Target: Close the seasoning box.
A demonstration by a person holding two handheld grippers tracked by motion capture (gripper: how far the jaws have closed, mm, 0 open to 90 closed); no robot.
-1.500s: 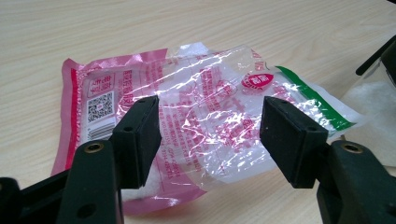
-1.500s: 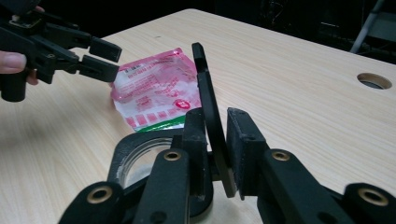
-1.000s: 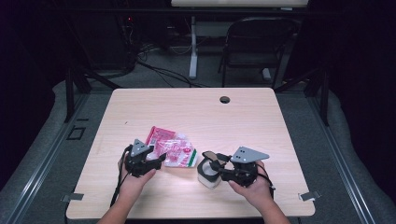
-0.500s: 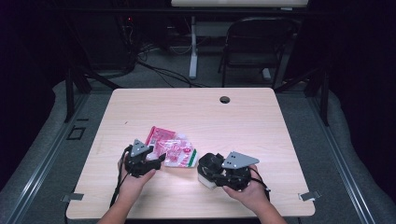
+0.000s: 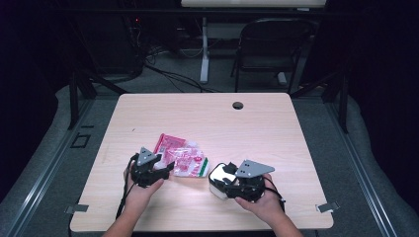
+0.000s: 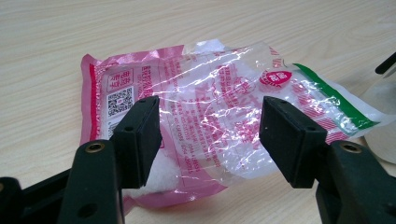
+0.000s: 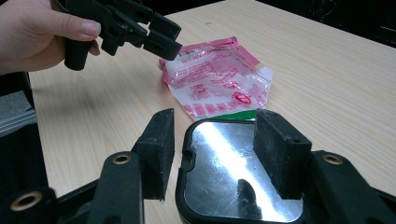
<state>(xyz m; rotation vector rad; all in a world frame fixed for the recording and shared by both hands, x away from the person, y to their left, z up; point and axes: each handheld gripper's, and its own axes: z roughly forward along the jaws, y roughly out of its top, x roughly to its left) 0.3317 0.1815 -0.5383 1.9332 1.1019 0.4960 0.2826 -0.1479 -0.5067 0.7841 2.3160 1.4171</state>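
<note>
A crinkled pink and clear plastic bag (image 5: 180,157) with a green edge lies flat on the wooden table (image 5: 276,133). My left gripper (image 5: 167,169) hovers at its near left side, open, and the bag (image 6: 210,98) lies beyond the two pads (image 6: 140,133). To the bag's right stands a white container (image 5: 217,183) with a shiny, black-rimmed lid (image 7: 224,182). My right gripper (image 5: 226,180) sits low over it; its jaws have just been opening. They straddle the lid, with one pad (image 7: 159,147) standing clear of the rim. The bag (image 7: 215,77) and the left gripper (image 7: 161,39) appear beyond.
A round cable hole (image 5: 237,105) sits near the table's far edge. A folding chair (image 5: 269,49) and floor cables stand behind the table. Bare wood stretches to the right and far side. The near table edge (image 5: 197,228) runs just below both hands.
My right gripper has shifted a little left over the container and its jaws stand wider. The left gripper and the bag have stayed put.
</note>
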